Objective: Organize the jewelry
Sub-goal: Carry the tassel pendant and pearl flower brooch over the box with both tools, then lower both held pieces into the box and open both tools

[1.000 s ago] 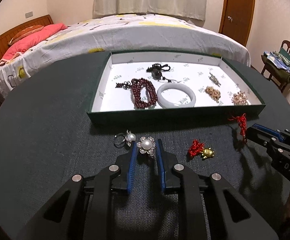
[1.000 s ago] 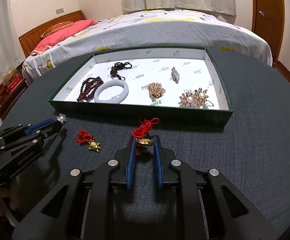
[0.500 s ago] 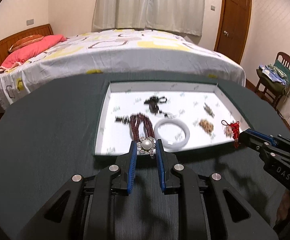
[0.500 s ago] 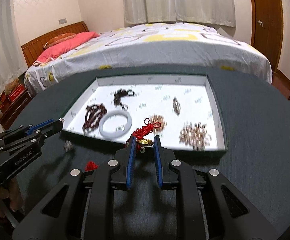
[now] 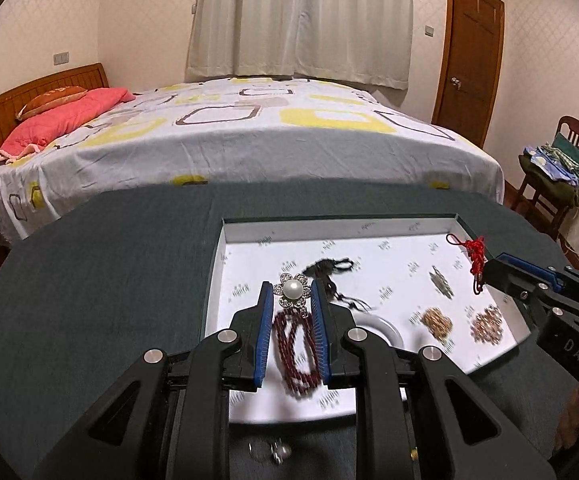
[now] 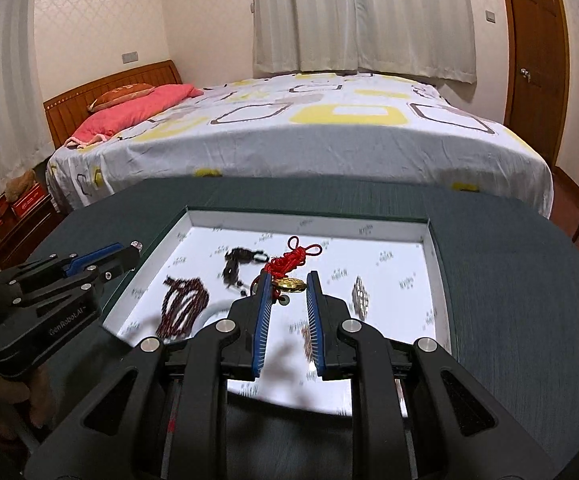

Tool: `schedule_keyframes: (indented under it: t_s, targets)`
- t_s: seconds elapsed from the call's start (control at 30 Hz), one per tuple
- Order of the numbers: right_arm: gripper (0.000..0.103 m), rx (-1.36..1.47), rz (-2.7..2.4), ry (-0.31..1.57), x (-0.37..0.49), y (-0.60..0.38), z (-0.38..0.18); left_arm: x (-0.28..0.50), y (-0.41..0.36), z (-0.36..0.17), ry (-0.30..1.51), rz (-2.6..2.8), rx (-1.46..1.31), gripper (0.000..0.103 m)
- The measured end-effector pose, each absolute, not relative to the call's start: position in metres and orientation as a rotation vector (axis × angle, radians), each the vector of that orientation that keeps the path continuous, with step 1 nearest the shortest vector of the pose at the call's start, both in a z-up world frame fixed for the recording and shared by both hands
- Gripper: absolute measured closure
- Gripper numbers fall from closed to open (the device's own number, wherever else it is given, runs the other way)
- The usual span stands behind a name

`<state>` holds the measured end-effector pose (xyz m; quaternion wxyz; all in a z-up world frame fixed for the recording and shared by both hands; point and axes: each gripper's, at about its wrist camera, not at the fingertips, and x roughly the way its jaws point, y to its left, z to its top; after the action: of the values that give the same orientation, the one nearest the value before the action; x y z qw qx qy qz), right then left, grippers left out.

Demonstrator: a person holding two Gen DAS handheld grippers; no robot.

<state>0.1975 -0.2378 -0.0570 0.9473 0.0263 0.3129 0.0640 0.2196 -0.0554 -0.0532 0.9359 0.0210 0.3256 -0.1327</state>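
My left gripper (image 5: 292, 293) is shut on a pearl flower brooch (image 5: 292, 290), held in the air over the white-lined tray (image 5: 225, 264). My right gripper (image 6: 288, 285) is shut on a gold charm with a red knotted tassel (image 6: 289, 261), also above the tray (image 6: 429, 248). In the tray lie a dark red bead bracelet (image 5: 295, 350), a white bangle (image 5: 385, 330), a black cord pendant (image 5: 331, 268) and several small gold and silver pieces (image 5: 435, 320). The right gripper shows at the right of the left wrist view (image 5: 489, 270), the left gripper at the left of the right wrist view (image 6: 131, 254).
The tray sits on a round dark green table (image 5: 89, 300). A ring with a pearl (image 5: 277, 450) lies on the table near the tray's front edge. Beyond the table stand a bed (image 5: 229, 128), a wooden door (image 5: 471, 52) and a chair with clothes (image 5: 557, 164).
Both grippers have lifted their pieces off the table and carried them forward over the tray. The tray now lies beneath the fingers instead of ahead of them.
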Motion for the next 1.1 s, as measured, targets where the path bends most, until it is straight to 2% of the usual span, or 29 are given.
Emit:
schedule_keyframes:
  t_s: [0.57,1.1]
  targets:
    - [0.085,0.037,0.087,0.701,0.262,-0.241,-0.091,0.287,-0.07,-0.078,0.73,-0.261,0.08,0.083]
    - [0.085,0.026,0.069,0.792,0.287,-0.236,-0.119,0.321,-0.077,-0.1,0.857,-0.236,0.113,0.083]
